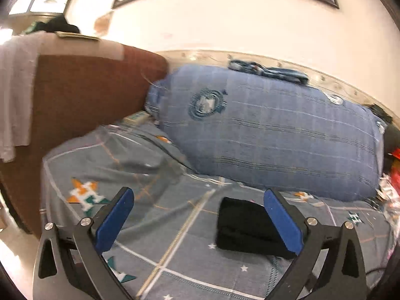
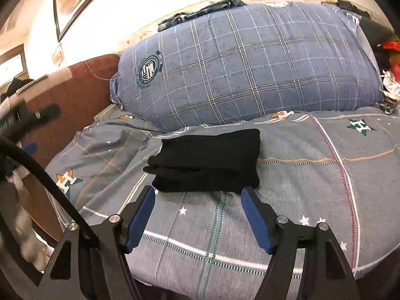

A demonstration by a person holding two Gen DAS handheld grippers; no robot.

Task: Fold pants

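Observation:
The black pants (image 2: 207, 161) lie folded into a compact rectangle on the grey patterned bed sheet (image 2: 312, 175). In the left wrist view the pants (image 1: 246, 227) sit low and right of centre, partly behind the right finger. My left gripper (image 1: 198, 195) is open and empty, held above the sheet to the left of the pants. My right gripper (image 2: 197, 192) is open and empty, its blue fingertips just in front of the near edge of the pants, not touching them.
A big blue plaid bundle of bedding (image 2: 250, 62) lies behind the pants against the wall. A brown headboard (image 1: 82, 95) stands at the left with a white cloth (image 1: 15, 95) over it. Red and white clutter (image 2: 392, 70) sits at the right. The left gripper's body (image 2: 30, 117) shows at left.

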